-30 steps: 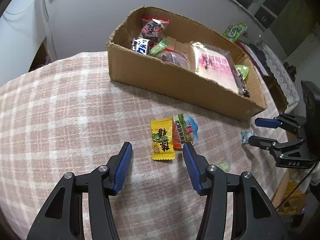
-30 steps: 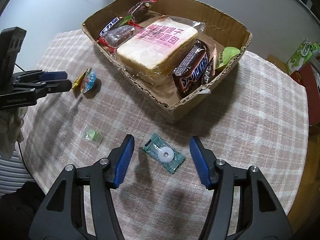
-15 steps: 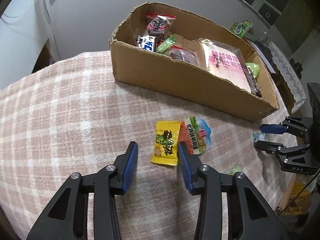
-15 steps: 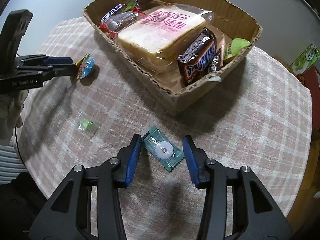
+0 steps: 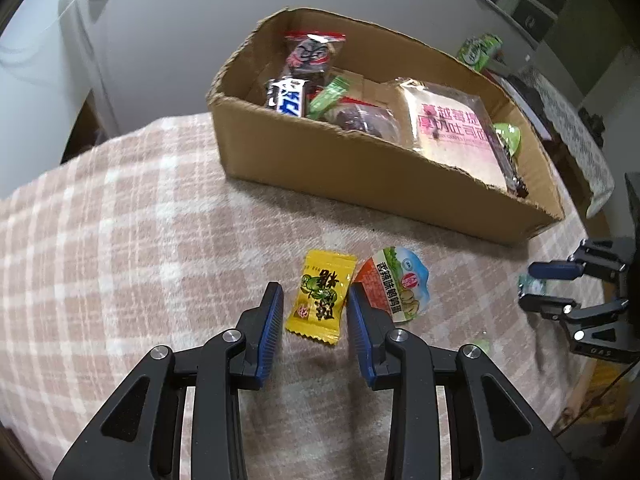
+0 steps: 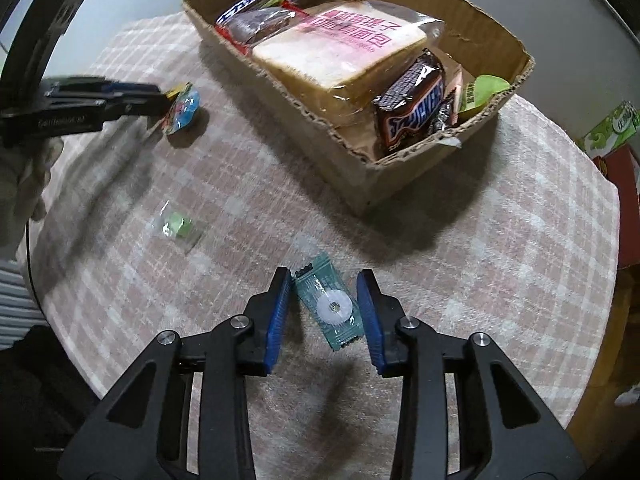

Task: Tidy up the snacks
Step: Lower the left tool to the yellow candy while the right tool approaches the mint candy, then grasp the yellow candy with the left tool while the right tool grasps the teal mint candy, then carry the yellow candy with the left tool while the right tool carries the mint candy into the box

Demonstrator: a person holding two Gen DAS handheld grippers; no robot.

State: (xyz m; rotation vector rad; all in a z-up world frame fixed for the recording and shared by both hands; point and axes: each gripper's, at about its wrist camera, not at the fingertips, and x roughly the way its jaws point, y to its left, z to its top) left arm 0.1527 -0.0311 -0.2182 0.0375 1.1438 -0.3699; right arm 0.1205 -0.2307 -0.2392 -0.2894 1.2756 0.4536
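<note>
A yellow candy packet (image 5: 319, 297) lies on the checked tablecloth between the blue pads of my left gripper (image 5: 316, 294), which is open and straddles it. A round jelly cup with a blue and orange lid (image 5: 395, 286) lies just right of it. My right gripper (image 6: 325, 286) is open around a green mint packet with a white ring (image 6: 329, 306). A cardboard box (image 5: 360, 168) behind holds bread (image 6: 340, 50), a Snickers bar (image 6: 412, 108) and other snacks.
A small clear-wrapped green candy (image 6: 176, 227) lies on the cloth left of the right gripper. The round table's edge curves close on the right. A green box and a red box (image 6: 612, 136) stand beyond the table.
Both grippers have moved forward and down over their packets, and their jaws have narrowed around them.
</note>
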